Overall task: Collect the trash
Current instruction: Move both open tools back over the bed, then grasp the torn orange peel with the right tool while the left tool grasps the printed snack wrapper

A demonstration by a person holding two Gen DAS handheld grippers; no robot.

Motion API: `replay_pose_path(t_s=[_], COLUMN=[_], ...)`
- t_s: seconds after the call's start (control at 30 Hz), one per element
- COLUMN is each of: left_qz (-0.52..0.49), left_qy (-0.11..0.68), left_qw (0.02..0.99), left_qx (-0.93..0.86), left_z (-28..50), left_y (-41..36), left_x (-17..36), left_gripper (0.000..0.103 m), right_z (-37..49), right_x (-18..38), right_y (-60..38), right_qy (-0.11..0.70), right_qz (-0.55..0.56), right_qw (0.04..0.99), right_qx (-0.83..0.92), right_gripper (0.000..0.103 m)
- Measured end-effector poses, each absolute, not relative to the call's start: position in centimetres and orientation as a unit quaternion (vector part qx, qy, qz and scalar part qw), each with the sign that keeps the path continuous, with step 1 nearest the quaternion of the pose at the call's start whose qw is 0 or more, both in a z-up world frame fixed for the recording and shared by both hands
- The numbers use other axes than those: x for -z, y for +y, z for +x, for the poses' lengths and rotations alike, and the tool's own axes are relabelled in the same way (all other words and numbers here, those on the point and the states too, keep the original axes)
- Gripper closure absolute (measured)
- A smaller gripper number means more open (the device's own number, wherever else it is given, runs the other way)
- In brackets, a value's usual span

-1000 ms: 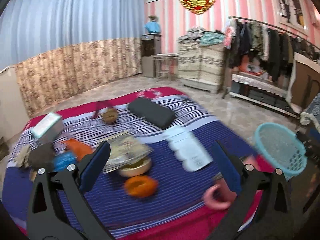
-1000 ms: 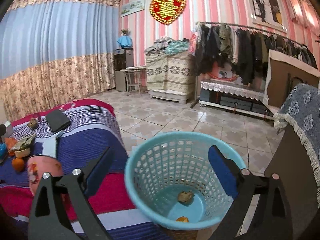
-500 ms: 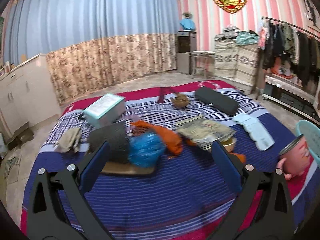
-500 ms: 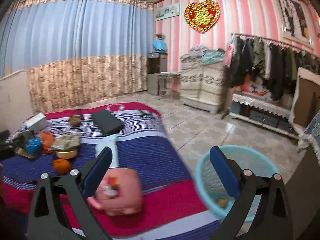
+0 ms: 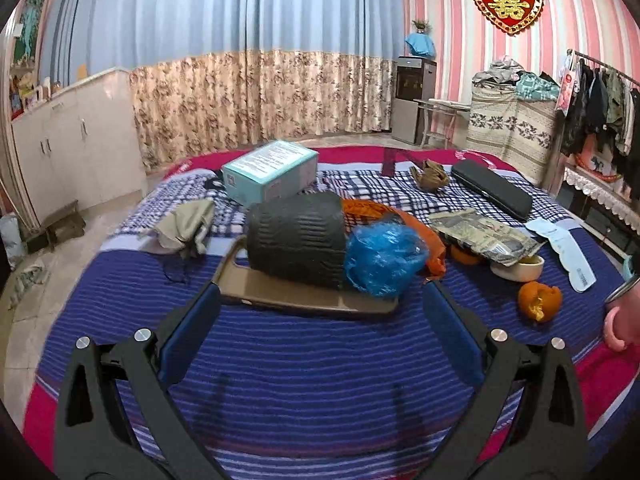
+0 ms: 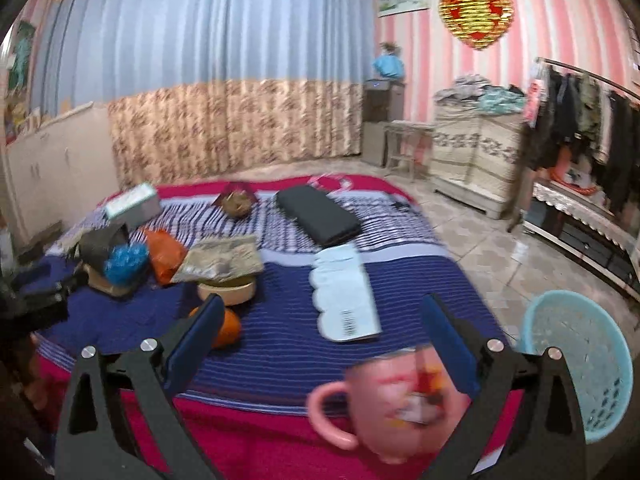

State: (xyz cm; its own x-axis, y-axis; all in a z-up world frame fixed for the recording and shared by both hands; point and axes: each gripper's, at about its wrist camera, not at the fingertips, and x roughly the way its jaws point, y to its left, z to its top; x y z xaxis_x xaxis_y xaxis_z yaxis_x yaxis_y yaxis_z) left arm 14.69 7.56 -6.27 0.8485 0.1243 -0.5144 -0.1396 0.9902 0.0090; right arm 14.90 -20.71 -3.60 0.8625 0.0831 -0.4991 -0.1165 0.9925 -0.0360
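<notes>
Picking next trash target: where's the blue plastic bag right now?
Left wrist view, centre: the blue plastic bag lies on the bed against the dark ribbed roll's right end, with the orange bag behind it.

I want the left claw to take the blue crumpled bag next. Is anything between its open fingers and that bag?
Nothing visible blocks it. The left claw is open and empty, and only bare bedspread and the tan tray's near edge lie before the blue bag, which leans against the dark ribbed roll.

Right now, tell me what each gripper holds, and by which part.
Nothing is held. The left gripper is open above the bed, short of the blue bag. The right gripper is open too, with nothing between its fingers.
</notes>
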Motion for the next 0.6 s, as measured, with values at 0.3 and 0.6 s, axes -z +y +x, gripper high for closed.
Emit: replay_pose_path(t_s=[0.3,0.6], left_qz=[-0.008,-0.007], left_qy=[0.28,0.292], left_qw=[0.957,0.954], left_qx=[-0.071,-0.068], left_z=[14.4,14.9], left_y=[8.6,8.2], left_x=[6.2,6.5], left_gripper=[0.006,0.006], right_z=[18.7,20.4], right_x=[7.6,9.1], right_y=[-14.9,-14.0], right_qy=[0.325,0.368], right_qz=[-0.077,-0.068], right_qw=[0.934,0.912], right_qx=[-0.123,-0.168], right_gripper=[0.007,0.062])
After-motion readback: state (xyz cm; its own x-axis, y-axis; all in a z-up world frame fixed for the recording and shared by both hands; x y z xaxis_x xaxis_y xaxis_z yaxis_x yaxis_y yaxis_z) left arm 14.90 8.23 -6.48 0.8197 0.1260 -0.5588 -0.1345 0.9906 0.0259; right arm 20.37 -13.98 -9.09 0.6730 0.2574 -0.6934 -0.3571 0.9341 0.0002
